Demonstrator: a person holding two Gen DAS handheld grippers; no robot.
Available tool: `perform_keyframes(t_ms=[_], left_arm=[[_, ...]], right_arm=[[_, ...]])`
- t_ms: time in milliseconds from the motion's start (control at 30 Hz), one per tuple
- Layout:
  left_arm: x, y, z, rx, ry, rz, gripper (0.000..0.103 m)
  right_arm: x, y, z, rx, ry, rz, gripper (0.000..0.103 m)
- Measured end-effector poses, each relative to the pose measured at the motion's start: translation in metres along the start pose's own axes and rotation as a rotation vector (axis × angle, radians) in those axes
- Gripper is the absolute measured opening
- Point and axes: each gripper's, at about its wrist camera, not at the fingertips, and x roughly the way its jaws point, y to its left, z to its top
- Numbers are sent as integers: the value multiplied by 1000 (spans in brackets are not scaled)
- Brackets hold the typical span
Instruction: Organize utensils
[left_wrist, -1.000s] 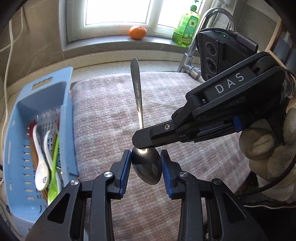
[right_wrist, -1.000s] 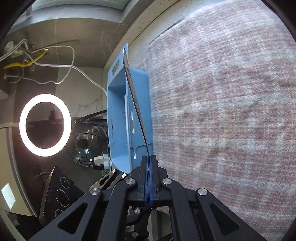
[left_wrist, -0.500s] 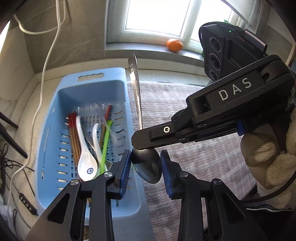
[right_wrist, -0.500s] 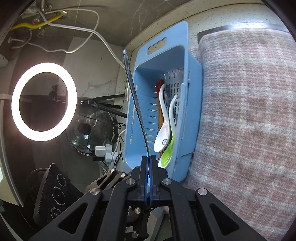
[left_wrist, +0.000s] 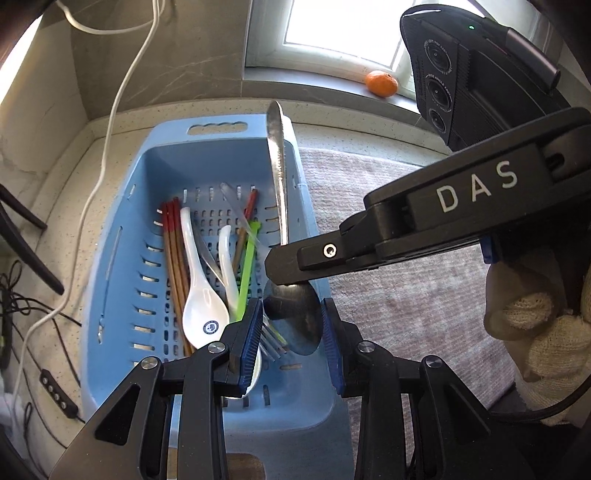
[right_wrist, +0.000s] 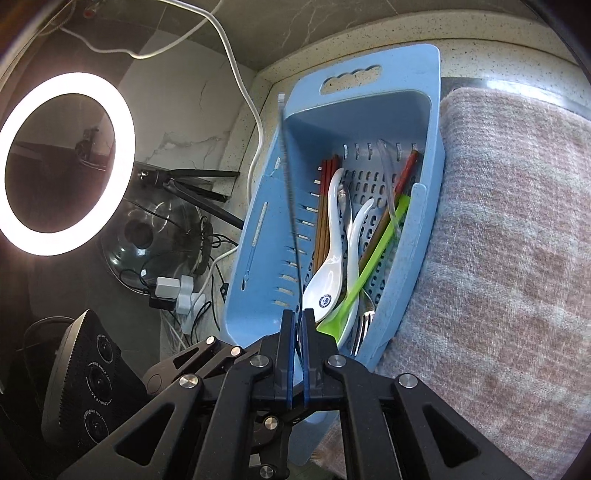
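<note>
1. Progress: the blue basket (left_wrist: 122, 266) on the bench already holds white ceramic spoons (left_wrist: 201, 295), red-tipped chopsticks (left_wrist: 173, 243), a green utensil (left_wrist: 248, 258) and a fork (right_wrist: 364, 325). The metal spoon (left_wrist: 291, 310) is not yet in; it hangs above the basket's near right part, so by my reading one release is left for this piece. No other loose utensil shows on the woven mat (left_wrist: 406, 295).

2. The spoon: its bowl sits between the left gripper (left_wrist: 291, 332) jaws, and its handle runs up and away from them over the basket's right wall.

3. Left jaws: partly open, the blue pads flanking the bowl's two edges. Whether they press on it or only bracket it I cannot tell.

4. Right gripper (right_wrist: 296, 332): it reaches in from the right of the left jaws, borne by a gloved hand (left_wrist: 539, 332), and meets the spoon at its neck just above the bowl. Its jaws are opening, a thin gap showing between the pads with the spoon's neck in that gap, the handle rising straight ahead of them.

5. Pose: both grippers tilt downward toward the basket, the right one crossing above the left jaws.
</note>
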Motion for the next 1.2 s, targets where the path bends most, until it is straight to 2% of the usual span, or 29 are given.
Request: perform_keyframes(t_ms=[100,233,800,1000,1067,1200], left_arm=[[2,1,-1,-7,12,9,30],[4,4,-3,-28,19,18,30],[1,8,-7,-81,29,31,31],[0,3,-7,-89,28,46,34],[-2,1,-7,-92,24,54,42],[-5,-4,-7,-99,15,66,44]], right_arm=[[-1,0,3,-17,-5,-17,10],[-6,-2,5,-36,-23,-38,23],[-17,-11,3,-41,-36,-63,25],[-26,-15,1,-46,-38,-61,27],[-29,-16,0,-50,-37,-63,27],[-34,-18,-3,-60,-33,-62,32]])
